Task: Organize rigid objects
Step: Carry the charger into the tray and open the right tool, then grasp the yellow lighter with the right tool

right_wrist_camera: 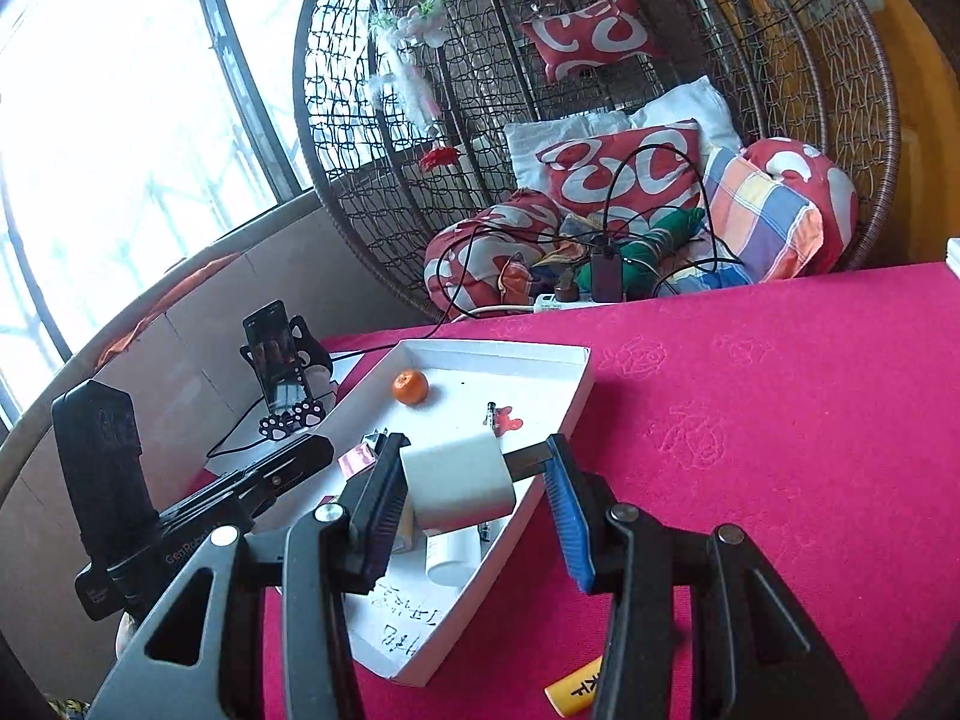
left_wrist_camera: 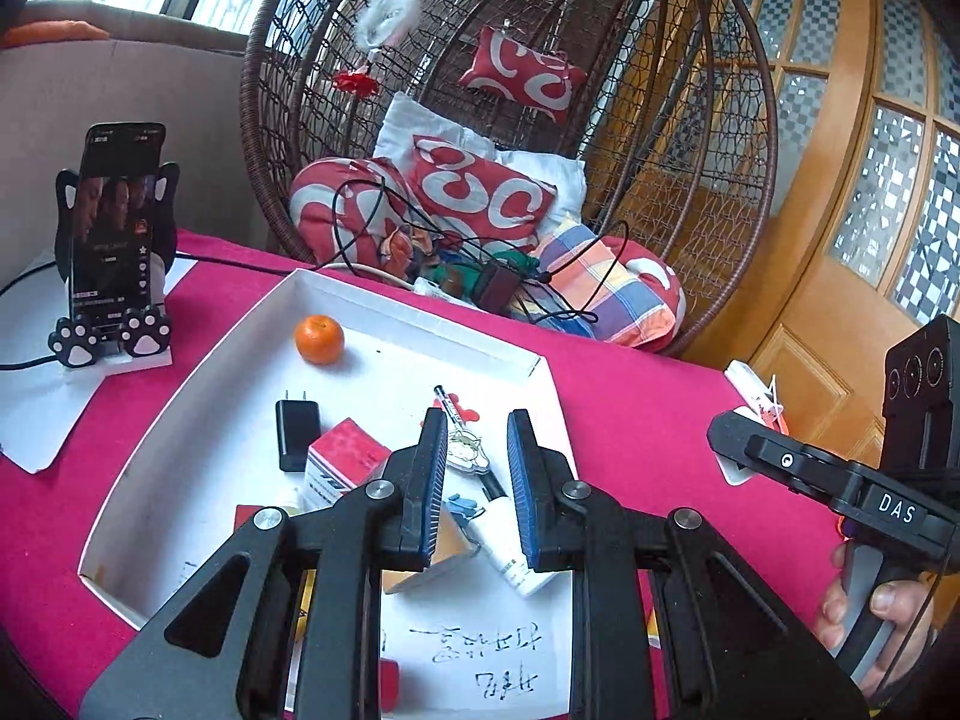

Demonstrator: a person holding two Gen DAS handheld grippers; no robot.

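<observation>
- My left tongs [left_wrist_camera: 477, 420] hang over the near half of a white tray [left_wrist_camera: 420, 312]. The pads are drawn almost together, leaving only a narrow gap, and they hold nothing.
- My right tongs [right_wrist_camera: 475, 441] stand about half open, clamped on a white block [right_wrist_camera: 456, 480]. A dark flat piece at one end of the block reaches the blue pad. The block is in the air over the tray's near right side, not resting in it.
- From the left tongs, the right tongs show side-on, off to the right over the red tablecloth [left_wrist_camera: 630, 420]. My hand [left_wrist_camera: 870, 606] is wrapped around their grip.
- Just beyond the left tips, a pen [left_wrist_camera: 450, 405] and a keyring charm [left_wrist_camera: 465, 450] lie on the tray floor.
- Left of the left finger sit a red-and-white carton [left_wrist_camera: 345, 462] and, beside it, a black plug adapter [left_wrist_camera: 297, 435] lying flat.
- Farther ahead and to the left, a tangerine [left_wrist_camera: 319, 339] sits alone near the tray's far wall.
- Under and between the left fingers lies a white tube [left_wrist_camera: 510, 552]. Nearer still is a sheet with handwritten characters [left_wrist_camera: 480, 648].
- Well to the left of both tongs, outside the tray, a phone [left_wrist_camera: 117, 222] stands upright in a black paw-footed holder with its screen lit.
- Below the right tongs, near their right arm, a yellow item [right_wrist_camera: 570, 684] lies on the cloth, partly hidden.
- Beyond the table is a hanging wicker chair [left_wrist_camera: 750, 120], heaped with red-and-white cushions and trailing black cables.
</observation>
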